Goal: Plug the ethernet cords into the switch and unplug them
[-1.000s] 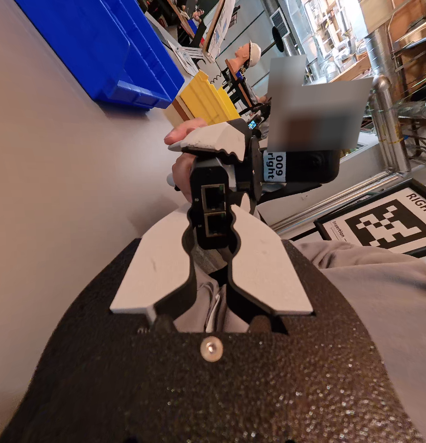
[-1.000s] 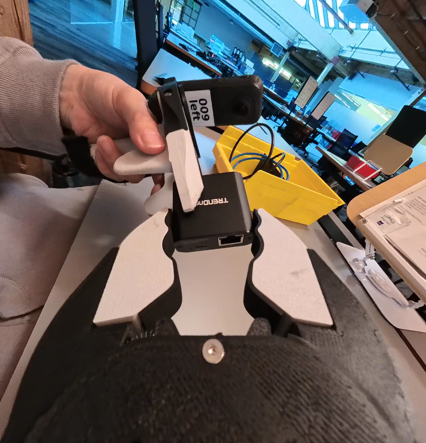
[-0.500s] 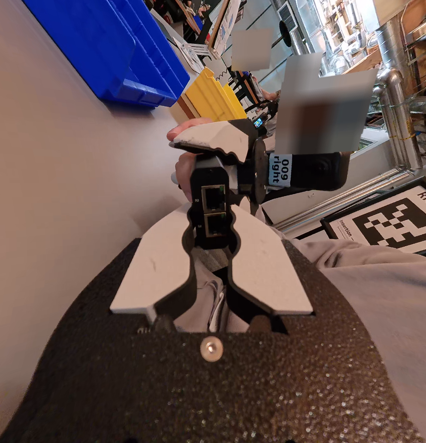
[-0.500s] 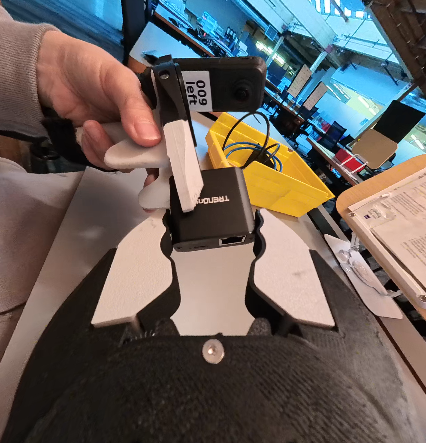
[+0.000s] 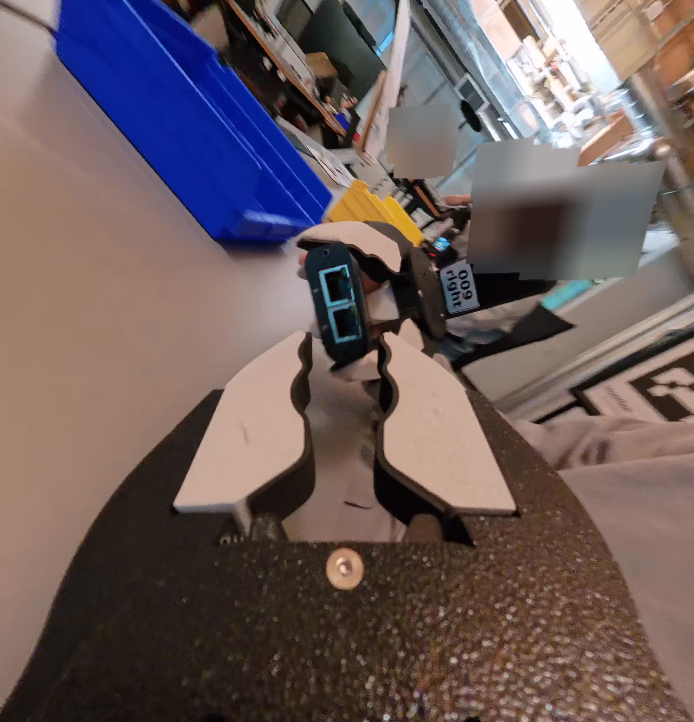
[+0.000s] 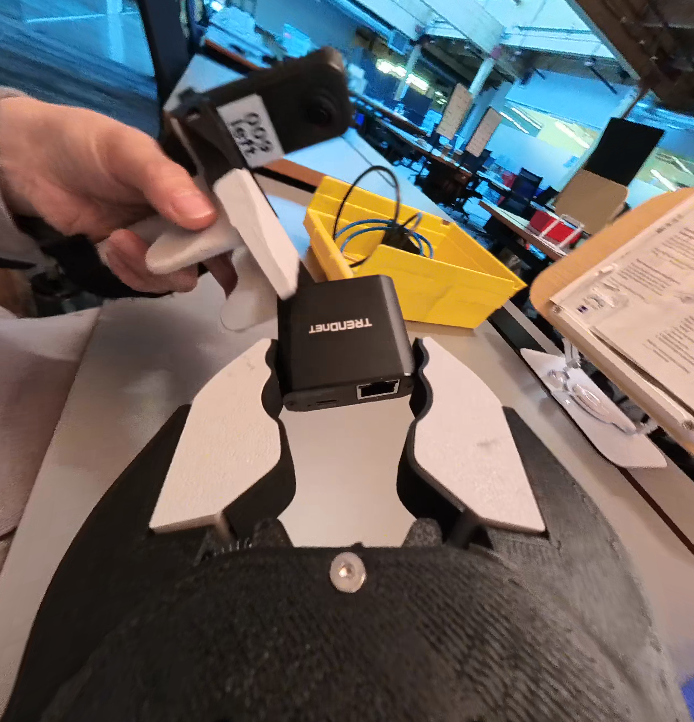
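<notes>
The black switch (image 6: 343,340) is clamped between my right gripper (image 6: 343,347) fingers, above the grey table (image 6: 103,390). One empty port and a small slot face the right camera. In the left wrist view the switch (image 5: 339,304) shows two empty ports, just beyond my left gripper (image 5: 343,344), which is open and holds nothing. In the right wrist view the left gripper (image 6: 261,306) hovers at the switch's far left corner, held by a hand. Blue and black ethernet cords (image 6: 380,234) lie coiled in a yellow bin (image 6: 454,281) behind the switch.
A blue bin (image 5: 173,129) and the yellow bin (image 5: 368,207) stand on the table at the far side. A clipboard with papers (image 6: 630,293) overhangs at the right. A black-and-white marker board (image 5: 650,386) lies near a grey sleeve. Both grippers' tips are close together, under 4 cm apart.
My left gripper has opened, let go of the switch and drawn back from it. The switch stays in my right gripper and has tilted a little.
</notes>
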`<state>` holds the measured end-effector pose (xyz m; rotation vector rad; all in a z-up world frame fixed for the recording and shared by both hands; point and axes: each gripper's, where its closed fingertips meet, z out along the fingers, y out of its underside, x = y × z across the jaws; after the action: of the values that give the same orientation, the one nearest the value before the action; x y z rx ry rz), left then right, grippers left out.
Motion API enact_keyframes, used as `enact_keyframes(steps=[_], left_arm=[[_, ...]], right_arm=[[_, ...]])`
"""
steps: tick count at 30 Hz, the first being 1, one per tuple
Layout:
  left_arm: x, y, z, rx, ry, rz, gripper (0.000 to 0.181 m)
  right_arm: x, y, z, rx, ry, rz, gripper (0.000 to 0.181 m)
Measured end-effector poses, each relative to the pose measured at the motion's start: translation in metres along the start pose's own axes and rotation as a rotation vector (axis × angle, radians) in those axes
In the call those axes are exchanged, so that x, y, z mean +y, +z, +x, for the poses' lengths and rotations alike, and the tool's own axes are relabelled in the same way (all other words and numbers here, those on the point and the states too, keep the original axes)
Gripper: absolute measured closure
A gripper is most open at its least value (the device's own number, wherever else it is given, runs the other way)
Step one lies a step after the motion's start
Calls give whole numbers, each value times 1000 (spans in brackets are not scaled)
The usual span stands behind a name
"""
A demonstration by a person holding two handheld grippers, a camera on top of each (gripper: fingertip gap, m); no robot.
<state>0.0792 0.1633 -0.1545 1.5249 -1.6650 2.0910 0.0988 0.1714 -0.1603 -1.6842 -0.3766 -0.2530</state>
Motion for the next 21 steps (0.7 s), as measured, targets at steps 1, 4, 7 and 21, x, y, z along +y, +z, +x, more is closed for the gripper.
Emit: enact_keyframes(steps=[1, 4, 7, 21], left_arm=[[-8, -8, -6, -62, 57, 25, 150], [-36, -54, -47, -444, 264, 58, 142], [-66, -131, -98, -928, 452, 19, 134], [-114, -161, -229, -1049, 301, -337, 170]], right_arm=[[1, -5, 8, 21, 30, 6, 116], [3, -22, 31, 79, 74, 30, 116], [4, -36, 44, 115, 92, 39, 116], [1, -52, 57, 94, 103, 101, 116]])
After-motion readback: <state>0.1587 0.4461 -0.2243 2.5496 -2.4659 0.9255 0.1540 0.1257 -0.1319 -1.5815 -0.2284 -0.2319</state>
